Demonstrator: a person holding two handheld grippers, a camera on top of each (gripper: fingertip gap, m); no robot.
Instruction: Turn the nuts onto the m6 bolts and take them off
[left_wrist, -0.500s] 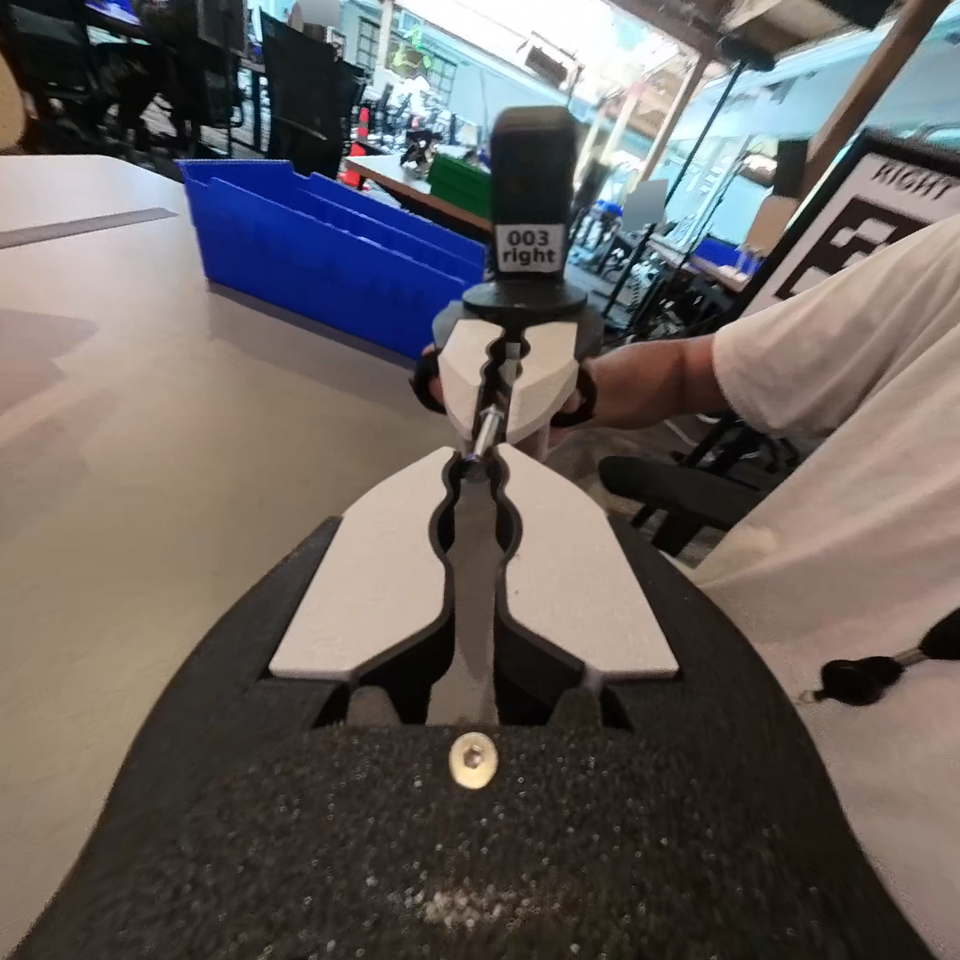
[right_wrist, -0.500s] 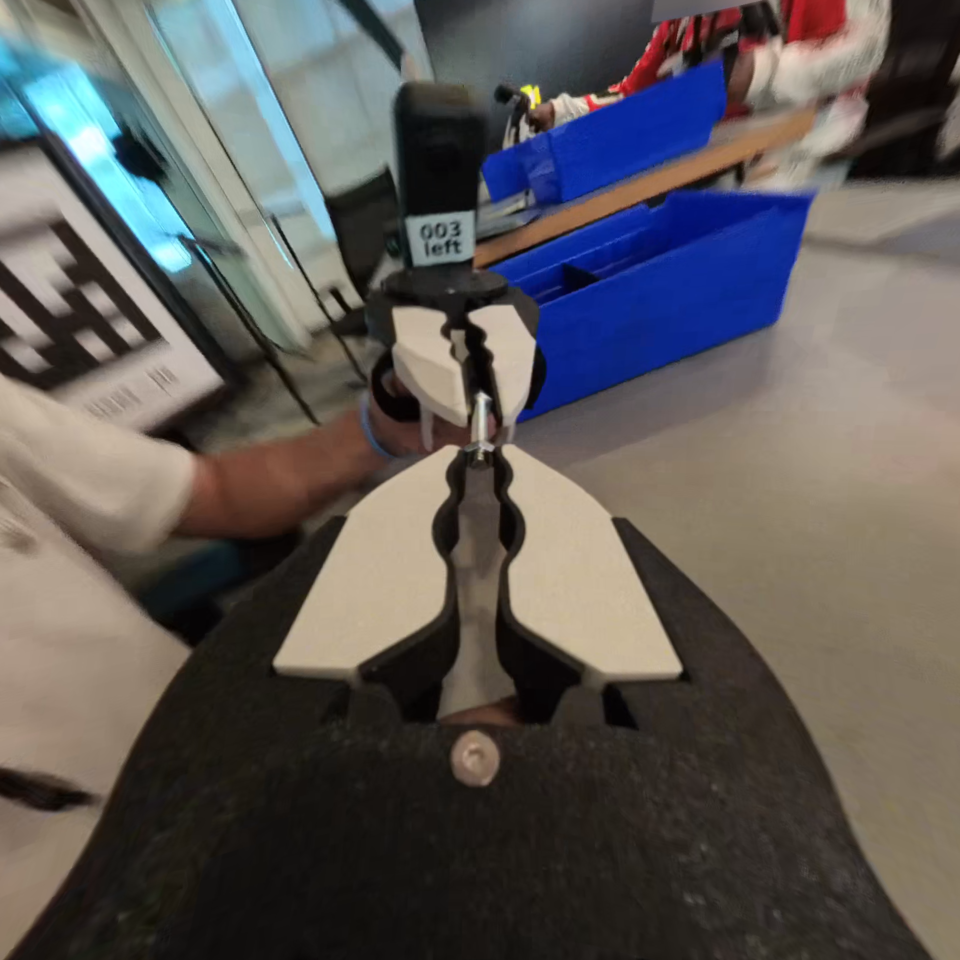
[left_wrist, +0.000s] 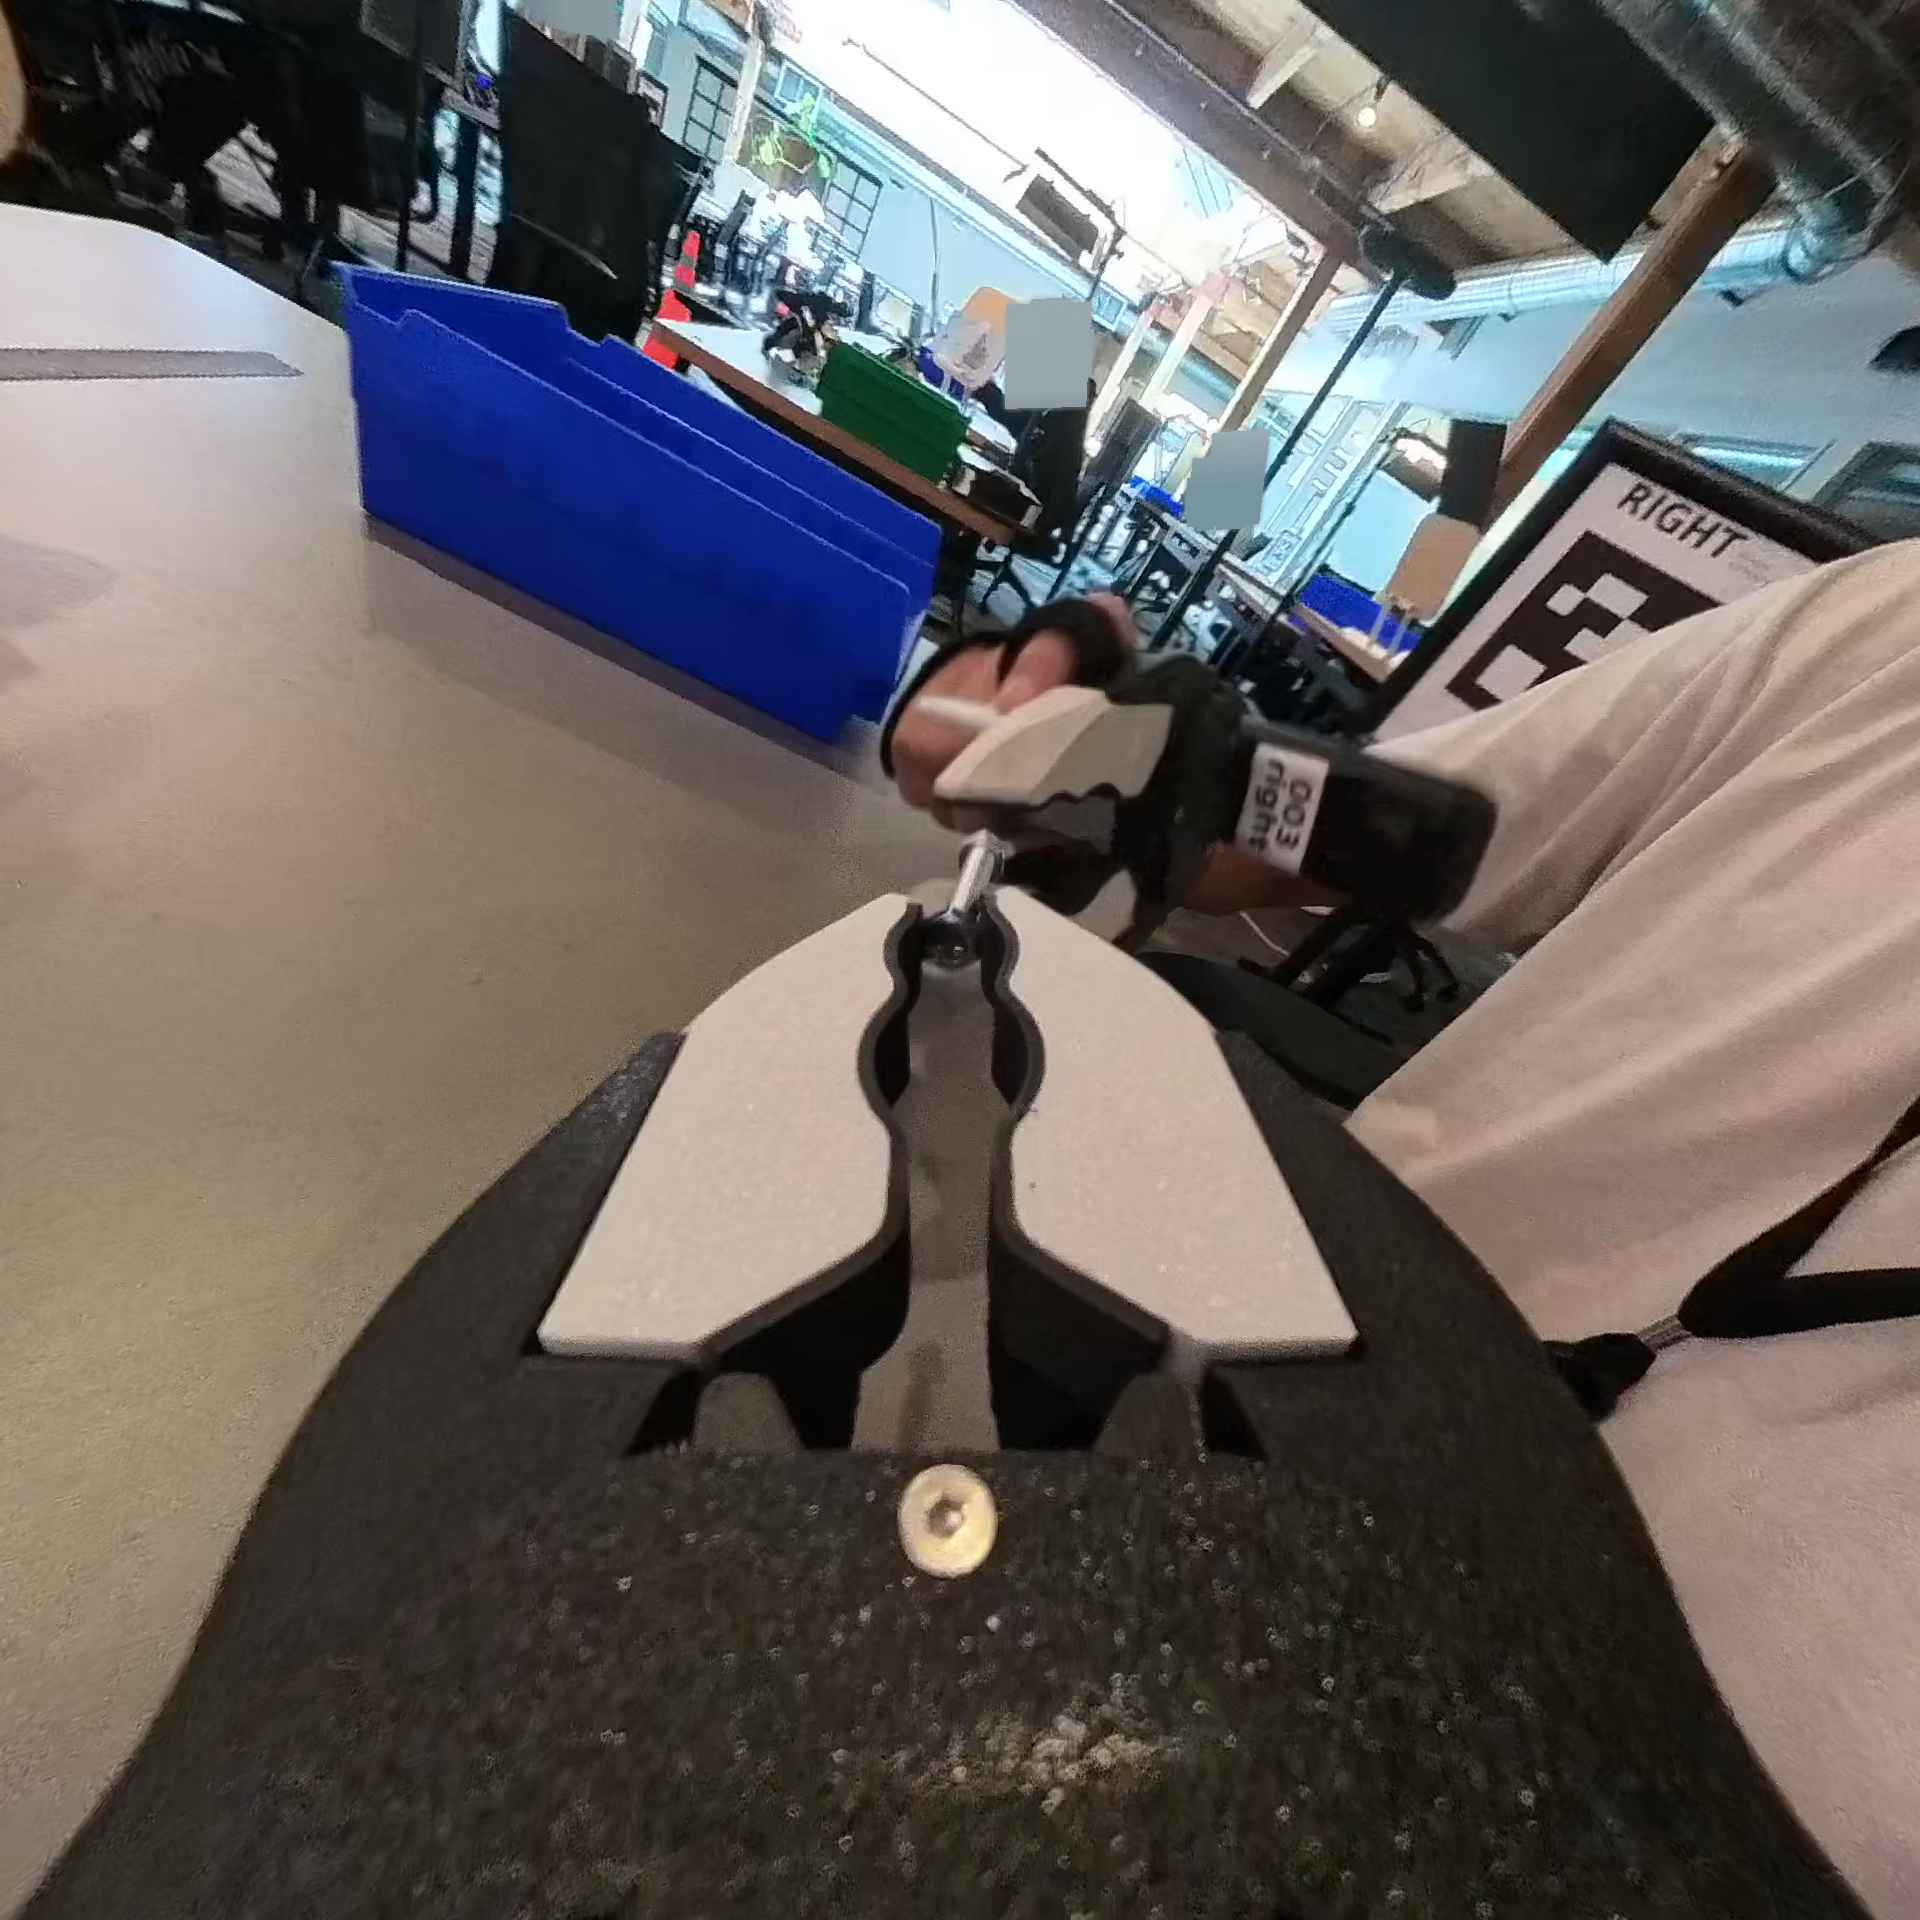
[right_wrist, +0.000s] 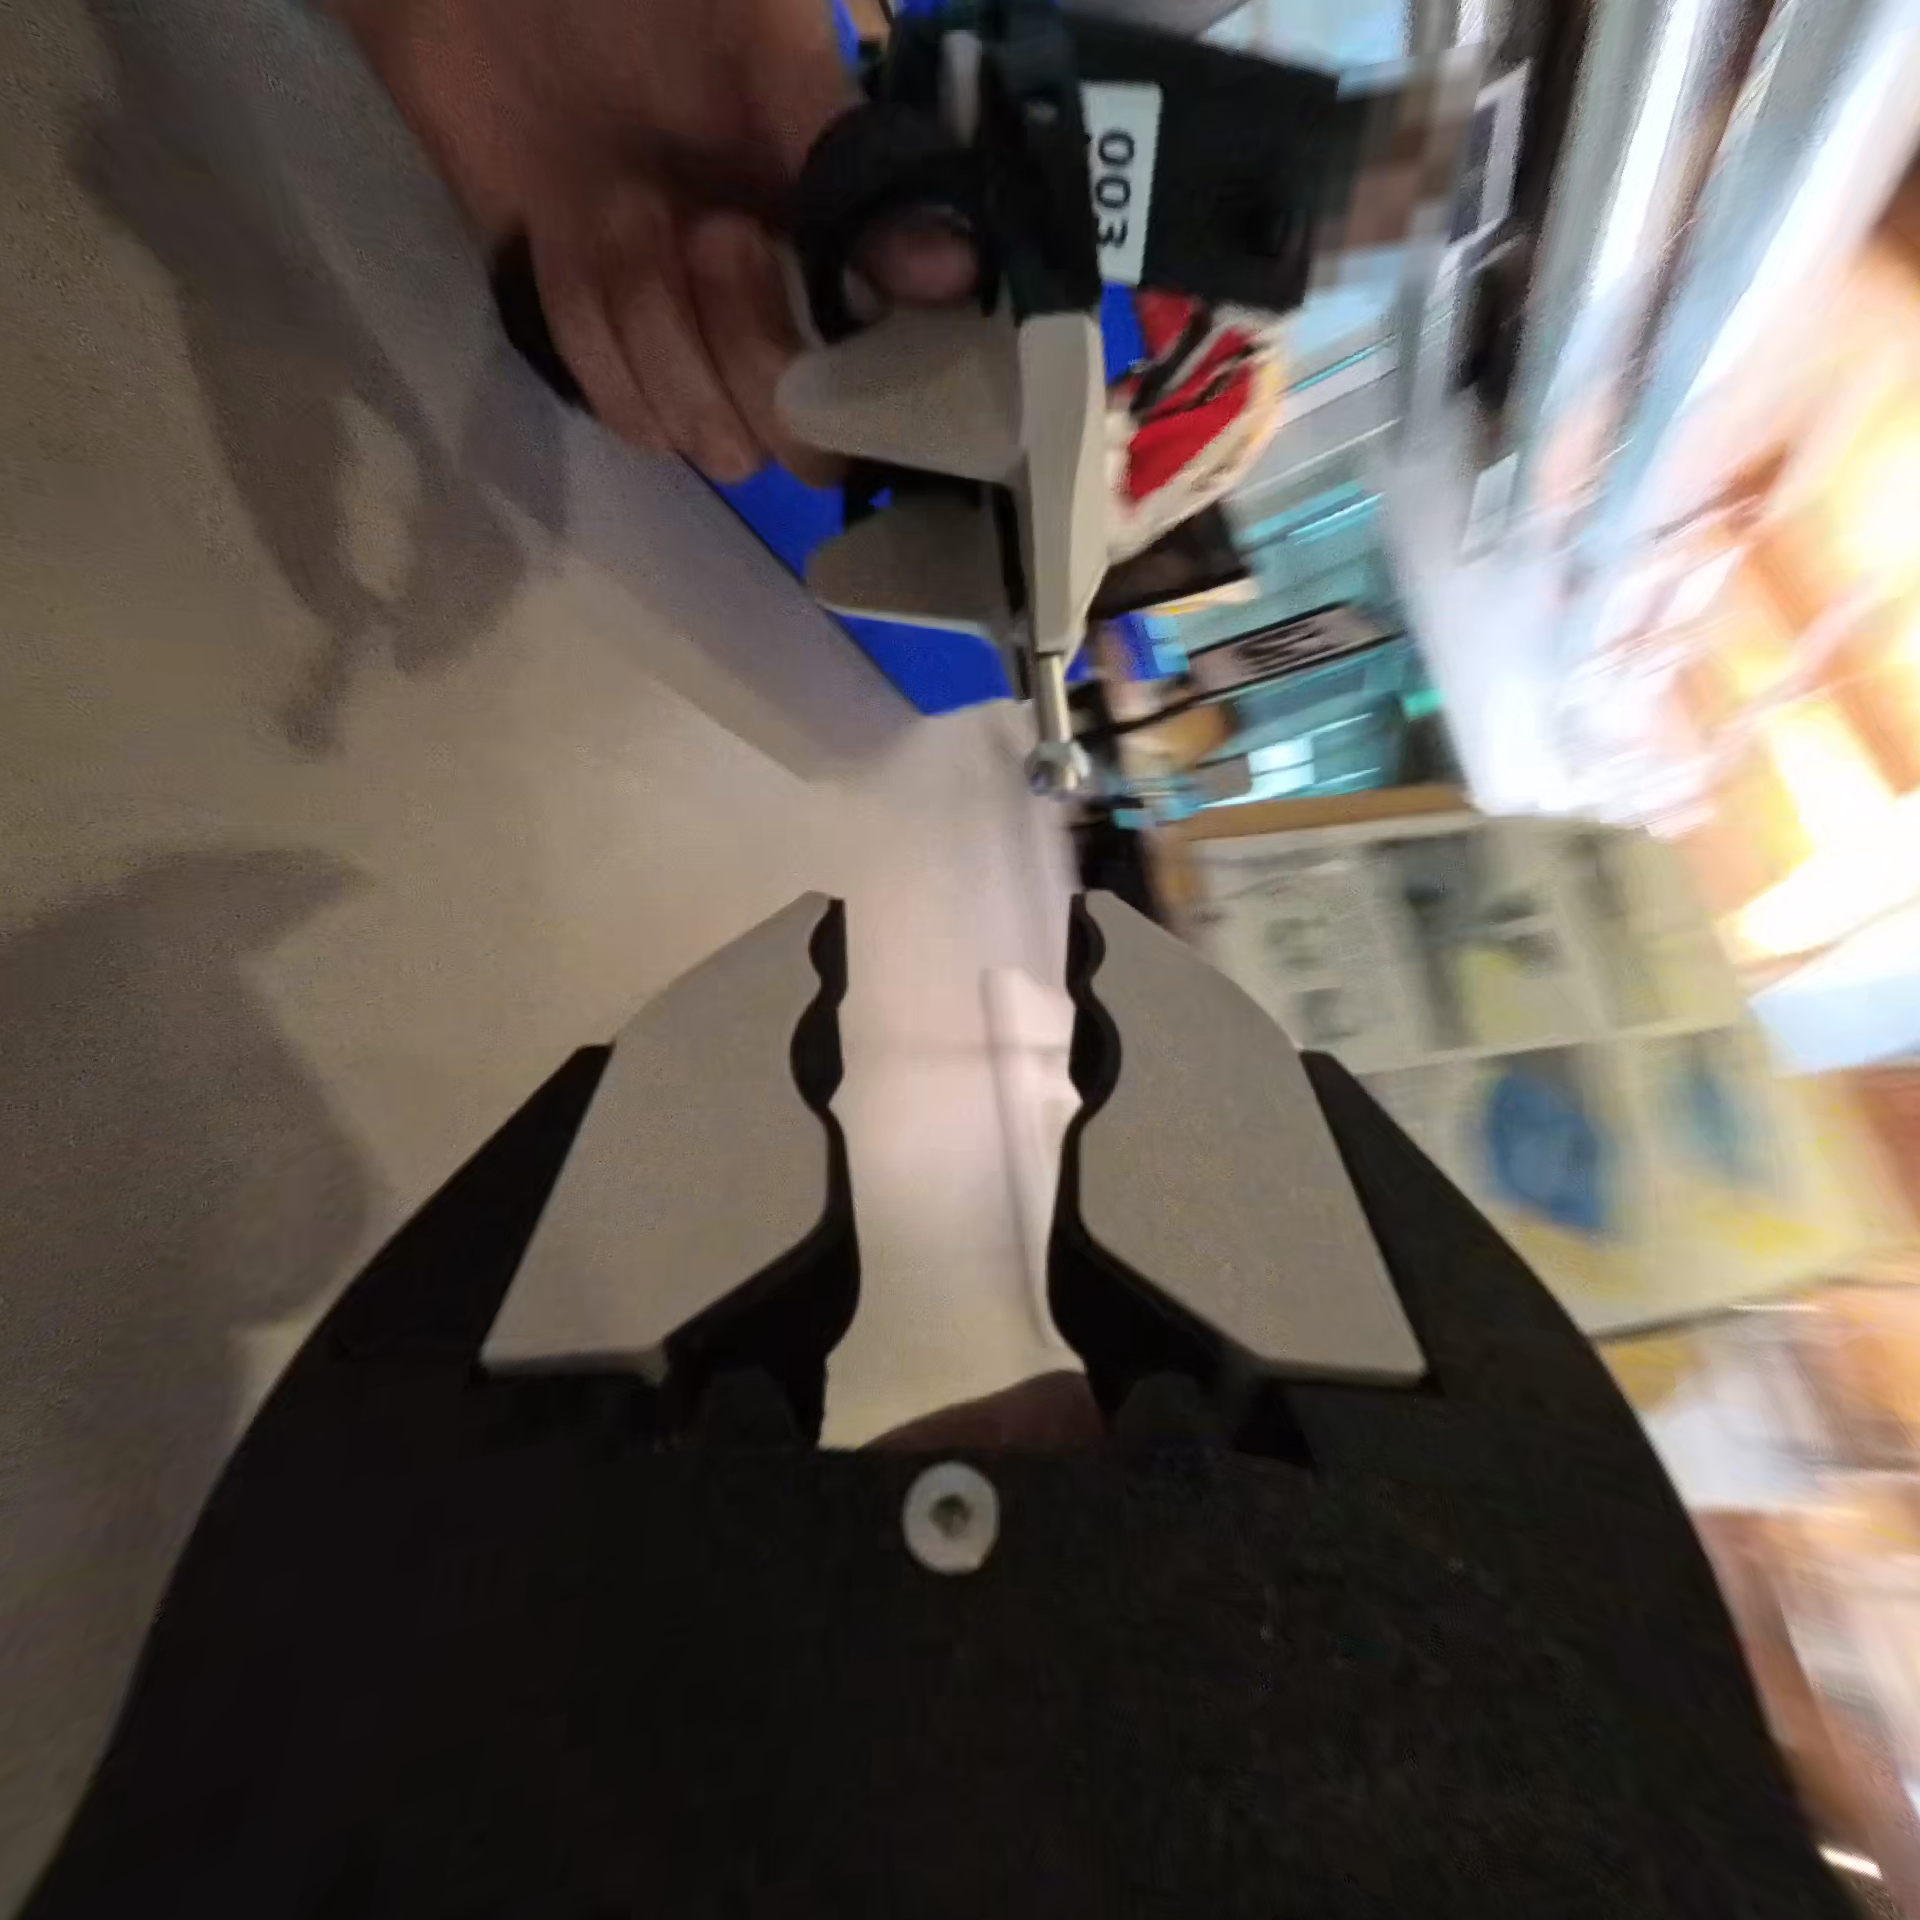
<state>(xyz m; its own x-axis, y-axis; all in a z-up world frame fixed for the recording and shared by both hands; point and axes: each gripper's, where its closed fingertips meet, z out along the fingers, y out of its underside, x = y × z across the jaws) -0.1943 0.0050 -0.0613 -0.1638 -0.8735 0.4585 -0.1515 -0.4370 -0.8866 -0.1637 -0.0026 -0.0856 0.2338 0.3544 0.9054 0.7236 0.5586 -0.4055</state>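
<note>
Just right gripper (right_wrist: 956, 914) clear of nut (right_wrist: 1058, 771)

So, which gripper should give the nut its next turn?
The right gripper, probably. Its jaws are open with nothing between them and stand just short of the small silver hex nut. The left gripper is shut on the silver bolt's head.

— How do we stand? Our left gripper (left_wrist: 951, 920) has its fingers nearly together, clamped at the tips.

— And our right gripper (right_wrist: 956, 914) is rolled sideways, jaws spread wide, nothing between them.
</note>
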